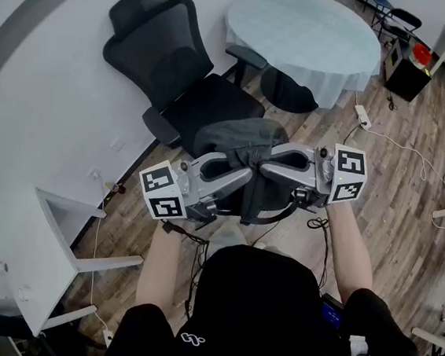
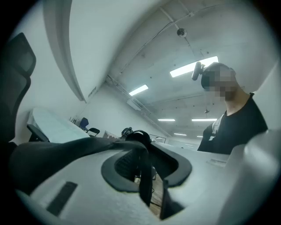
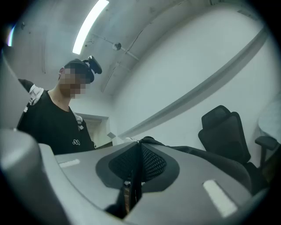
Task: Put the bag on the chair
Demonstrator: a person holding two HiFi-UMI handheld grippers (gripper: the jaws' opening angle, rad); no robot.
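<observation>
A dark grey bag [image 1: 238,139] hangs in the air between my two grippers, just in front of the black office chair [image 1: 206,104], whose seat lies beyond it. My left gripper [image 1: 243,174] comes in from the left and is shut on a black strap [image 2: 144,176] of the bag. Coming from the right, my right gripper [image 1: 268,168] is shut on the bag's dark fabric [image 3: 135,176]. The two sets of jaws nearly meet at the bag's top. In the gripper views, my left gripper [image 2: 142,145] and right gripper [image 3: 139,151] each pinch the dark material between grey jaws.
A round table with a pale cloth [image 1: 301,31] stands behind the chair to the right. A white desk [image 1: 50,234] is at the left by the wall. A power strip [image 1: 362,115] and cables lie on the wooden floor at the right.
</observation>
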